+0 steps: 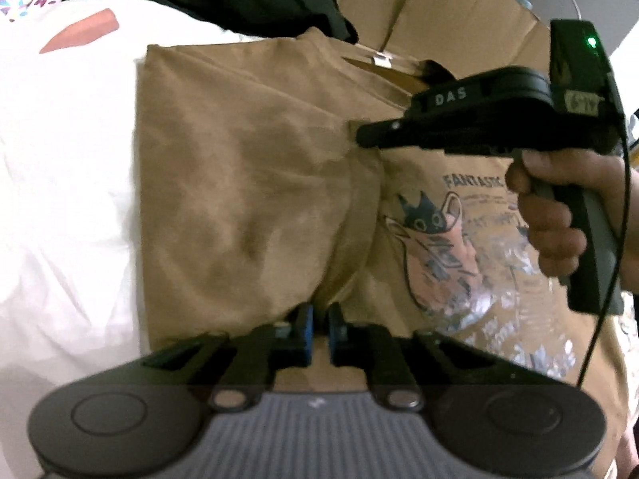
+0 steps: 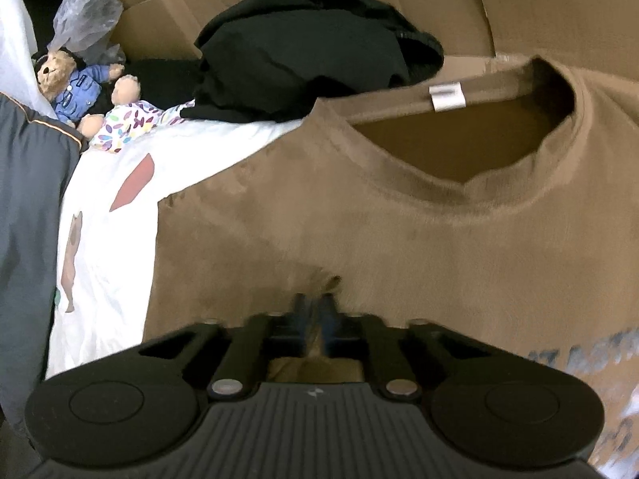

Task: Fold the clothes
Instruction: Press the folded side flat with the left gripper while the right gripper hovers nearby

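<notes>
Under the black left gripper (image 1: 319, 331), whose pads are blue, lies a tan T-shirt (image 1: 247, 183) printed with a crowned cat in navy, pink and silvery grey, its neck label white. To the gripper's left spreads a white cloth (image 1: 60, 167) with a reddish patch. Beyond the black right gripper (image 2: 317, 311) sit a black garment (image 2: 303, 52), brown cardboard (image 2: 559, 4), and a tan teddy bear (image 2: 68, 80) in a blue uniform.

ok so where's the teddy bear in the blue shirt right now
Only the right wrist view shows it: the teddy bear lies at far upper left, under a clear plastic bag, left of the black garment, beside a doll in spotted cloth.
</notes>
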